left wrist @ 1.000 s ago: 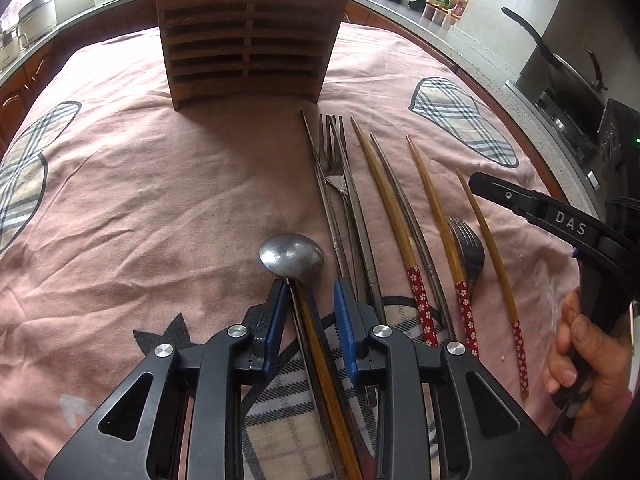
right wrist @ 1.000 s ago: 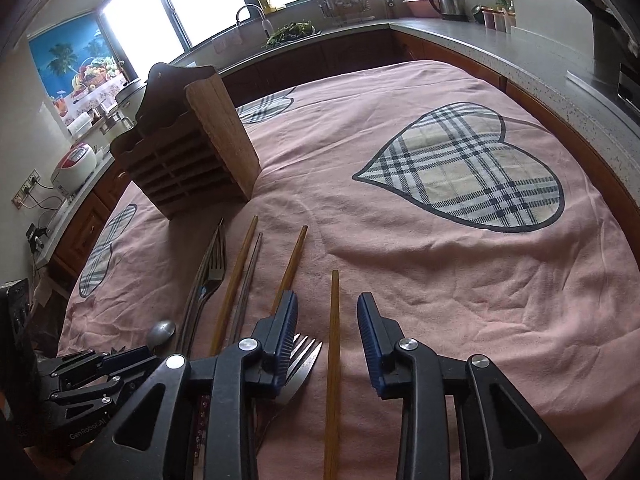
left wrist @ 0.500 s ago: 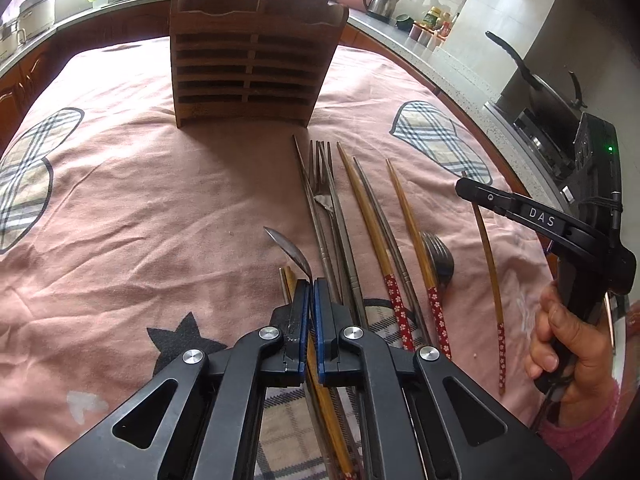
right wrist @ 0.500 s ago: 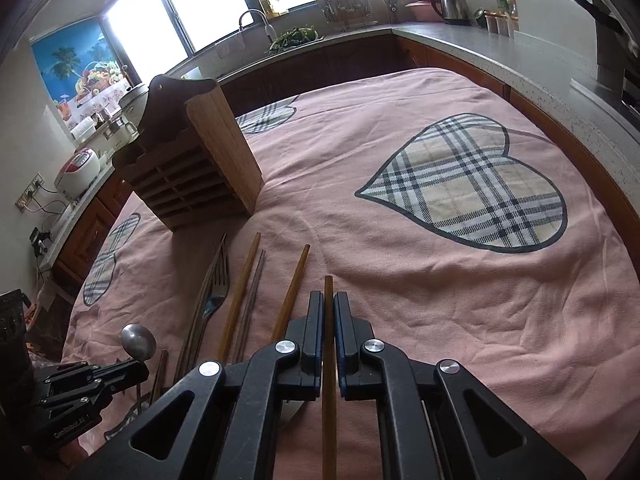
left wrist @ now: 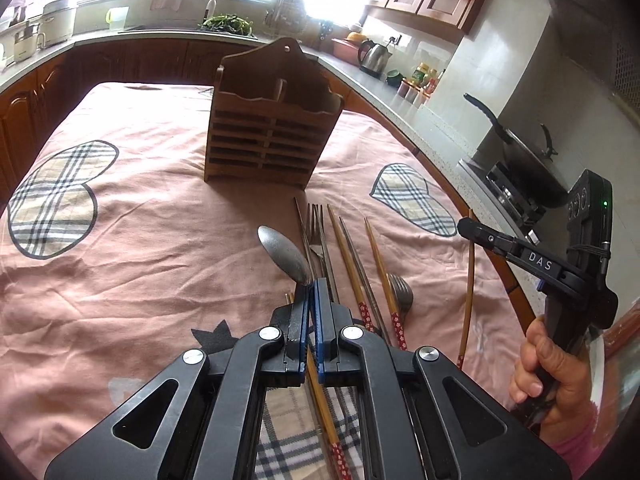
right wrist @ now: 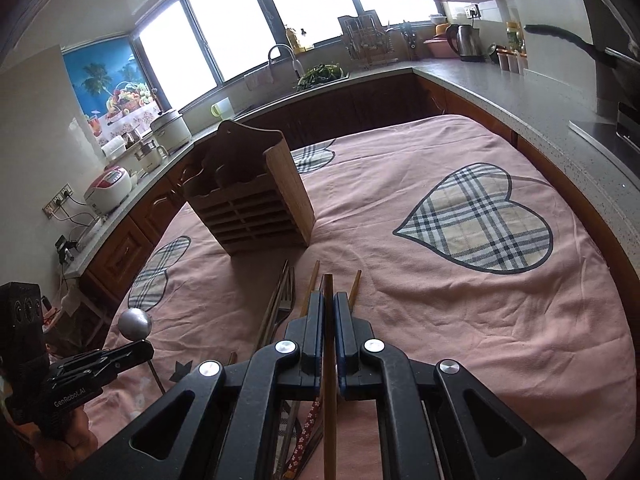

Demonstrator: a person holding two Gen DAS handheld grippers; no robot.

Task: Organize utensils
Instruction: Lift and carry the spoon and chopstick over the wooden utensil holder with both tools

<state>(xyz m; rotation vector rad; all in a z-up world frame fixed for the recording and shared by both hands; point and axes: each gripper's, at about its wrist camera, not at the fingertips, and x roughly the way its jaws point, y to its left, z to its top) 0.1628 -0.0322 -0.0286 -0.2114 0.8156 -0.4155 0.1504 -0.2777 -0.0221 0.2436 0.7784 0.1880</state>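
**Spoon in one gripper, chopstick in the other, both clear of the cloth**

The left gripper (left wrist: 311, 285) has its blue-edged jaws pressed together on the neck of a metal spoon (left wrist: 285, 255). The spoon's bowl sticks up and out past the fingertips, tilted toward the left, with the pink tablecloth (left wrist: 140, 264) well below it. From the other camera the same spoon shows as a round grey bowl above the black fingers, off at the lower left.

The right gripper (right wrist: 328, 300) is clamped on a single wooden chopstick (right wrist: 329, 392). The stick runs straight up the narrow slot between the two jaws, its tip just poking out ahead of them and its long end trailing back under the tool. In the left-hand view that chopstick hangs steeply from the gripper marked DAS, and the hand (left wrist: 556, 376) wrapped round the black handle shows a bit of pink sleeve at the wrist.

On the cloth between the two tools lies the rest of the cutlery in a loose fan: a fork (left wrist: 316, 224) with a pair of metal chopsticks alongside it, several wooden chopsticks with red flowered ends, and a second fork (left wrist: 401, 292) lying partly under them.

Further back, the wooden utensil holder (left wrist: 268, 136) stands upright on the cloth, its slatted front facing the grippers and its divided top open. Nothing shows above its rim from here. It is well apart from both tools.
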